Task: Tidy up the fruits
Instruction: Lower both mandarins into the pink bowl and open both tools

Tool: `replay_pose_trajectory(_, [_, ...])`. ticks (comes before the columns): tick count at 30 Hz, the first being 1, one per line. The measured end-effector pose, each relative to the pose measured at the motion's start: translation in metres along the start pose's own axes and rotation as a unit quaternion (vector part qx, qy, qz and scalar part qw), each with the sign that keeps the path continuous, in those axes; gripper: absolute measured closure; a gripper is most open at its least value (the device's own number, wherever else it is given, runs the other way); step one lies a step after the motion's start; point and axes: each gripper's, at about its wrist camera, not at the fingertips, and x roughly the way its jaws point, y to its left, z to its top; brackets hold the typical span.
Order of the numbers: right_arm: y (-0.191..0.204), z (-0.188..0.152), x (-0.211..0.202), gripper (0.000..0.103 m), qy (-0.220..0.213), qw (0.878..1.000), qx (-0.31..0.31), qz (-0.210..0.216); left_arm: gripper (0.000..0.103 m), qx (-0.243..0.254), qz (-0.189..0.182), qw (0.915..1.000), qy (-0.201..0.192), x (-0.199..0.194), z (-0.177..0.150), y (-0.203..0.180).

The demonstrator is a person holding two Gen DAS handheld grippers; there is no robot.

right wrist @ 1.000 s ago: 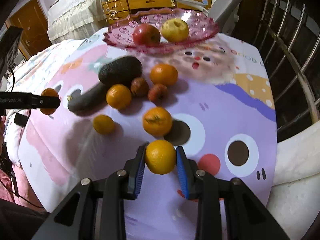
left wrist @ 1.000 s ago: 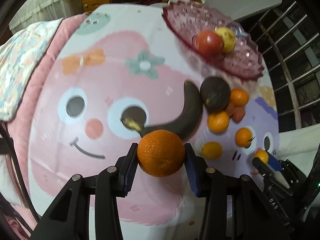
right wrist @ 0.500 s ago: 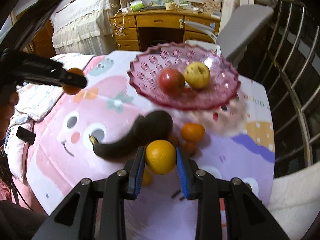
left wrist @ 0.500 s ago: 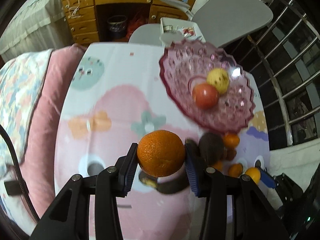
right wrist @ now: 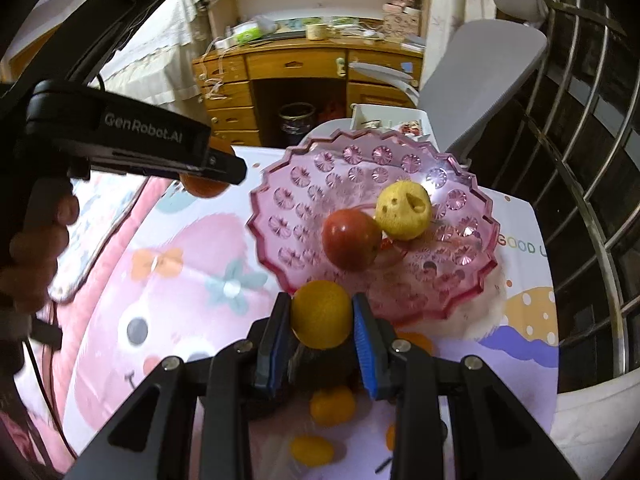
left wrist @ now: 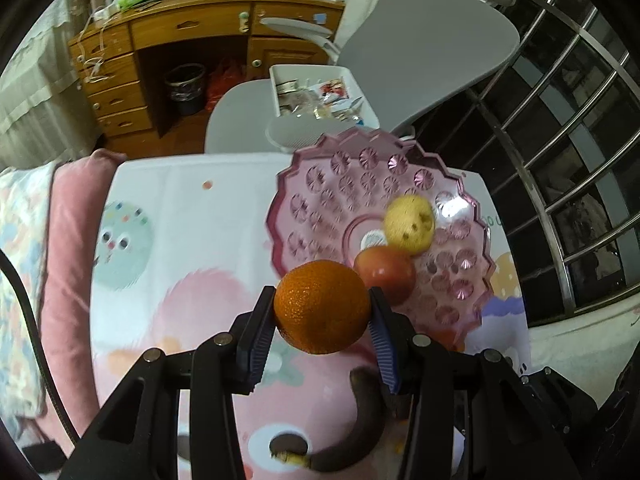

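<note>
Partly done: plate [right wrist: 280, 236] on the table with red apple [right wrist: 351, 239] and yellow fruit [right wrist: 404, 210] inside. Left gripper [left wrist: 322, 326] clamped on big orange [left wrist: 322, 306], right gripper [right wrist: 322, 322] on small orange [right wrist: 322, 314], both short of the rim. Several loose oranges [right wrist: 332, 405] left; dark fruit [left wrist: 362, 420] half hidden behind fingers

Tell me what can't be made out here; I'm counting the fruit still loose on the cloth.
- Right wrist view: loose oranges partly behind the right gripper and its orange; full count unclear.
- Left wrist view: dark banana partly behind the fingers.
- Both views: pink bowl near rim overlapped by held fruit.
</note>
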Motion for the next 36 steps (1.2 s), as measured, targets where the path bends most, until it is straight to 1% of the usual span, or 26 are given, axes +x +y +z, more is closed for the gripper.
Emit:
replay_pose_trajectory(5, [-0.006,0.013,0.022,0.072,0.008,1.0,0.023,-0.018,0.059,0.01,-0.015,0.9998,0.003,0.026,0.012,-0.001])
replay_pose_trajectory(10, [-0.016,0.013,0.042,0.072,0.024,0.998,0.043,-0.033,0.059,0.017,-0.024,0.9994,0.017,0.051,0.014,0.0])
replay_pose_trajectory(13, [-0.024,0.012,0.048,0.072,0.032,0.996,0.07,-0.036,0.059,0.016,-0.032,0.9991,0.024,0.061,0.014,-0.001])
replay_pose_trajectory(16, [-0.032,0.011,0.054,0.072,0.037,0.994,0.092,-0.041,0.058,0.016,-0.031,0.9989,0.03,0.067,0.013,-0.004])
replay_pose_trajectory(18, [-0.039,0.011,0.056,0.072,0.037,0.992,0.111,-0.041,0.055,0.018,-0.035,0.9989,0.026,0.065,0.012,-0.005])
replay_pose_trajectory(20, [-0.045,0.011,0.055,0.071,0.039,0.99,0.131,-0.039,0.048,0.017,-0.04,0.9989,0.016,0.059,0.012,-0.004])
replay_pose_trajectory(22, [-0.049,0.011,0.052,0.07,0.037,0.988,0.143,-0.034,0.045,0.015,-0.04,0.9991,0.009,0.051,0.012,-0.003])
replay_pose_trajectory(25, [-0.05,0.013,0.042,0.065,0.029,0.988,0.144,-0.041,0.042,0.015,-0.042,0.999,0.003,0.038,0.01,0.0])
replay_pose_trajectory(27, [-0.049,0.014,0.034,0.059,0.025,0.988,0.148,-0.042,0.042,0.013,-0.042,0.999,0.0,0.03,0.008,0.004])
replay_pose_trajectory(30, [-0.048,0.013,0.024,0.057,0.025,0.987,0.155,-0.036,0.041,0.006,-0.045,0.9989,-0.003,0.017,0.0,0.012])
replay_pose_trajectory(33, [-0.048,0.01,0.012,0.056,0.026,0.986,0.162,-0.041,0.041,0.004,-0.045,0.999,-0.002,0.006,-0.009,0.019])
replay_pose_trajectory(36, [-0.048,0.0,-0.002,0.055,0.03,0.983,0.178,-0.044,0.041,0.007,-0.046,0.9989,0.001,-0.004,-0.022,0.027])
